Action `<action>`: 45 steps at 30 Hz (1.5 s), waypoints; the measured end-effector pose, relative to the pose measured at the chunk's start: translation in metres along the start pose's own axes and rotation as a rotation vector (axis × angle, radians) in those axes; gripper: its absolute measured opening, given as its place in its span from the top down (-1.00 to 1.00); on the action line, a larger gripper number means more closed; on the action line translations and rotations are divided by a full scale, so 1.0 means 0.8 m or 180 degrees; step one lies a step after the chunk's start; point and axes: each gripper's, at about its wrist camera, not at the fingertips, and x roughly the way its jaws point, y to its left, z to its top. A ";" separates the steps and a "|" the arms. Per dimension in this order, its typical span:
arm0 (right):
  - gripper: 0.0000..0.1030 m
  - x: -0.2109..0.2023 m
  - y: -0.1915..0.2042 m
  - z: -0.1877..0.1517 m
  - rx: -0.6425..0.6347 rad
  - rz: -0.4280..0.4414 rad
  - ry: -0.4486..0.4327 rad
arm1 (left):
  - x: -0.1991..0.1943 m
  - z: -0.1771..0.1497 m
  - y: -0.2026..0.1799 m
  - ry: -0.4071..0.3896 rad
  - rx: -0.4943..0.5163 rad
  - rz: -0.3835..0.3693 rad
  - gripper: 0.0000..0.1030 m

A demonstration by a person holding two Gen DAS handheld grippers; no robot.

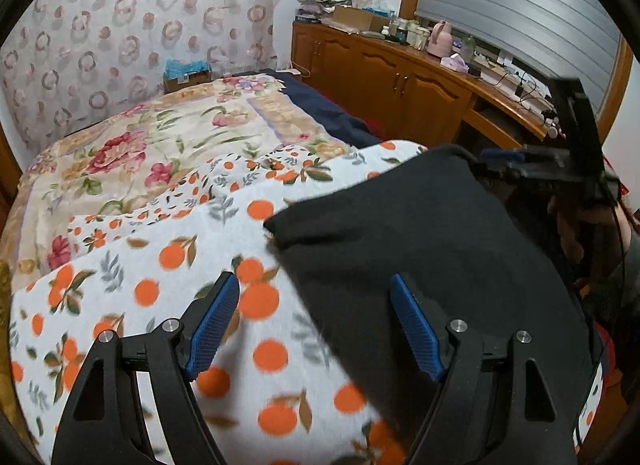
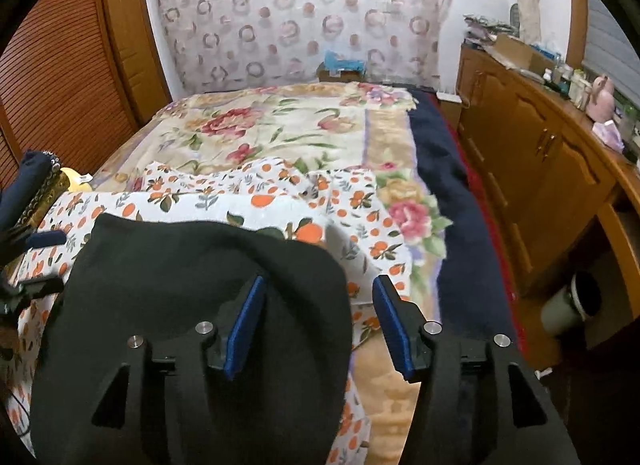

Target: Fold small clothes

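Observation:
A small black garment [image 1: 420, 233] lies flat on a white blanket with an orange-fruit print [image 1: 160, 289] on the bed. My left gripper [image 1: 316, 285] is open just above the garment's near left edge, its right finger over the black cloth. The right gripper shows in the left wrist view at the garment's far right corner [image 1: 532, 163]. In the right wrist view the black garment [image 2: 192, 265] fills the lower left. My right gripper [image 2: 320, 285] is open above its right edge, the left finger over the cloth, the right finger over the blanket [image 2: 360, 201].
A floral bedspread [image 1: 168, 133] covers the far bed, with a dark blue sheet [image 2: 460, 233] along its right side. A wooden cabinet [image 2: 532, 153] with clutter on top runs along the right. Folded dark clothes [image 2: 32, 181] sit at the left. A patterned curtain [image 2: 300, 13] hangs behind.

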 end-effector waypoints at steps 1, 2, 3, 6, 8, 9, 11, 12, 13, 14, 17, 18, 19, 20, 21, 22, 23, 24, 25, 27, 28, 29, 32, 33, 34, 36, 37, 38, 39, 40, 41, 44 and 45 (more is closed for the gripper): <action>-0.13 0.001 -0.001 0.003 0.0008 0.0031 0.0006 | 0.004 0.003 0.001 0.0014 -0.0011 -0.0014 -0.54; -0.13 0.002 -0.001 0.003 0.0013 0.0044 0.0011 | 0.009 0.006 0.002 0.0033 -0.0032 -0.0026 -0.54; -0.13 0.003 -0.002 0.004 0.0019 0.0039 0.0013 | 0.013 0.008 0.002 0.0044 -0.0050 -0.0053 -0.54; -0.14 0.001 0.000 0.003 0.0035 0.0030 0.0002 | 0.027 0.011 0.005 0.0118 -0.0138 -0.0150 -0.54; -0.14 -0.002 0.004 0.000 0.0035 0.0027 -0.0012 | 0.037 0.013 0.006 0.0178 -0.0190 -0.0246 -0.54; -0.14 -0.005 0.004 -0.001 0.0035 0.0026 -0.0023 | 0.042 0.013 0.007 0.0202 -0.0220 -0.0292 -0.54; -0.14 -0.007 0.008 -0.005 0.0027 0.0033 -0.0033 | 0.044 0.015 0.009 0.0171 -0.0247 -0.0359 -0.49; -0.14 -0.006 0.012 -0.006 0.0019 0.0032 -0.0034 | 0.044 0.016 0.010 0.0161 -0.0262 -0.0399 -0.28; -0.14 -0.006 0.015 -0.007 0.0014 0.0026 -0.0039 | 0.044 0.017 0.010 0.0157 -0.0277 -0.0481 -0.10; -0.14 -0.007 0.017 -0.008 0.0007 0.0025 -0.0045 | 0.045 0.016 0.010 0.0177 -0.0300 -0.0564 0.32; -0.14 -0.009 0.018 -0.012 -0.0005 0.0035 -0.0065 | 0.037 0.015 0.003 0.0174 -0.0231 -0.0626 0.86; -0.14 -0.010 0.019 -0.013 -0.0007 0.0043 -0.0080 | 0.028 0.016 -0.001 0.0122 -0.0192 -0.0587 0.87; -0.14 -0.013 0.019 -0.013 -0.0013 0.0054 -0.0095 | 0.011 0.017 -0.004 0.0001 -0.0148 -0.0530 0.87; -0.14 -0.016 0.020 -0.013 -0.0018 0.0059 -0.0119 | -0.005 0.020 -0.003 -0.0111 -0.0162 -0.0535 0.87; -0.14 -0.020 0.021 -0.014 -0.0024 0.0065 -0.0144 | -0.021 0.022 0.000 -0.0210 -0.0196 -0.0523 0.87; -0.14 -0.024 0.023 -0.015 -0.0029 0.0072 -0.0167 | -0.035 0.025 0.004 -0.0272 -0.0219 -0.0486 0.87; -0.14 -0.028 0.025 -0.016 -0.0037 0.0078 -0.0191 | -0.041 0.029 0.006 -0.0270 -0.0182 -0.0459 0.87; -0.14 -0.033 0.028 -0.017 -0.0046 0.0089 -0.0219 | -0.043 0.030 0.006 -0.0241 -0.0132 -0.0419 0.87; -0.14 -0.037 0.030 -0.019 -0.0058 0.0104 -0.0239 | -0.042 0.030 0.005 -0.0197 -0.0081 -0.0365 0.87; -0.14 -0.044 0.037 -0.025 -0.0108 0.0111 -0.0272 | -0.037 0.025 0.003 -0.0143 -0.0010 -0.0292 0.87; -0.14 -0.047 0.041 -0.029 -0.0127 0.0098 -0.0287 | -0.035 0.021 0.001 -0.0117 0.0017 -0.0232 0.87; -0.14 -0.051 0.045 -0.032 -0.0148 0.0097 -0.0303 | -0.034 0.018 0.000 -0.0106 0.0018 -0.0222 0.86; -0.14 -0.064 0.050 -0.044 -0.0202 0.0098 -0.0319 | -0.037 0.005 -0.003 -0.0107 0.0035 -0.0197 0.63; -0.14 -0.069 0.052 -0.049 -0.0229 0.0086 -0.0320 | -0.040 0.001 -0.004 -0.0119 0.0063 -0.0179 0.47; -0.14 -0.075 0.056 -0.055 -0.0260 0.0062 -0.0329 | -0.047 -0.007 -0.007 -0.0144 0.0106 -0.0172 0.36; -0.14 -0.086 0.059 -0.066 -0.0297 0.0041 -0.0347 | -0.058 -0.017 -0.011 -0.0168 0.0140 -0.0223 -0.01; -0.14 -0.093 0.061 -0.074 -0.0300 0.0038 -0.0354 | -0.066 -0.027 -0.013 -0.0162 0.0145 -0.0255 -0.09; -0.14 -0.100 0.064 -0.081 -0.0300 0.0029 -0.0365 | -0.071 -0.033 -0.016 -0.0156 0.0147 -0.0271 -0.27; -0.14 -0.106 0.065 -0.087 -0.0297 0.0019 -0.0377 | -0.077 -0.043 -0.019 -0.0152 0.0155 -0.0287 -0.38; -0.14 -0.112 0.066 -0.094 -0.0286 0.0010 -0.0390 | -0.084 -0.053 -0.022 -0.0153 0.0168 -0.0301 -0.39; -0.14 -0.118 0.067 -0.101 -0.0271 0.0010 -0.0399 | -0.091 -0.065 -0.027 -0.0140 0.0186 -0.0303 -0.39; -0.14 -0.132 0.072 -0.126 -0.0217 -0.0001 -0.0418 | -0.111 -0.097 -0.043 -0.0114 0.0215 -0.0333 -0.39; -0.14 -0.135 0.076 -0.130 -0.0209 -0.0013 -0.0412 | -0.116 -0.106 -0.050 -0.0108 0.0228 -0.0333 -0.39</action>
